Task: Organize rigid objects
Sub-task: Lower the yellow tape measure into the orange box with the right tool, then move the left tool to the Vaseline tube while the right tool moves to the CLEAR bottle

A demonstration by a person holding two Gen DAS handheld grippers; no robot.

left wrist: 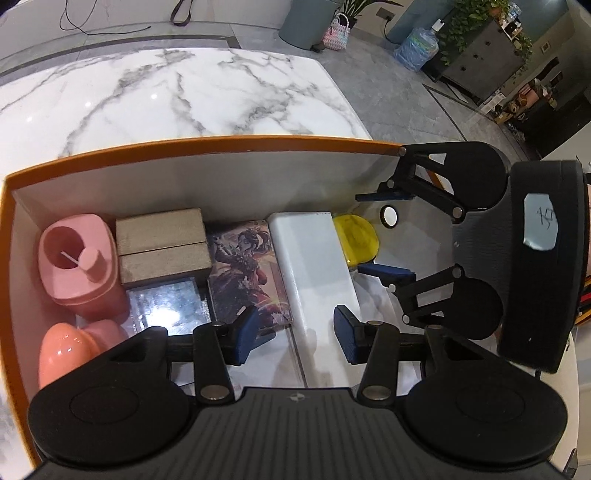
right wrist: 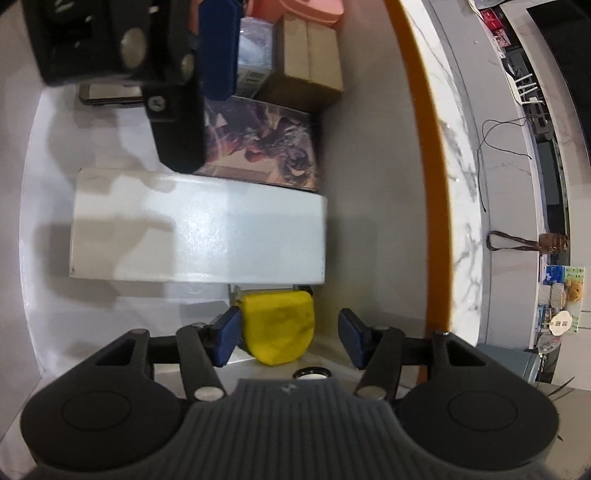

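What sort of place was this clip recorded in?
Probably a home living or dining area, though a showroom is possible. The orange box sits on a marble table over a tiled floor, with a water jug, potted plants and a cabinet behind.

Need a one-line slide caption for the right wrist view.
Right tool open around yellow case beside white box inside orange-rimmed box.

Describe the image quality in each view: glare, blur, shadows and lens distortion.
Left wrist view: fisheye bends the orange box rim; ceiling lights glare on the marble table; contents fairly sharp. Right wrist view: softer; left gripper blurred up close, its shadow across the white box.
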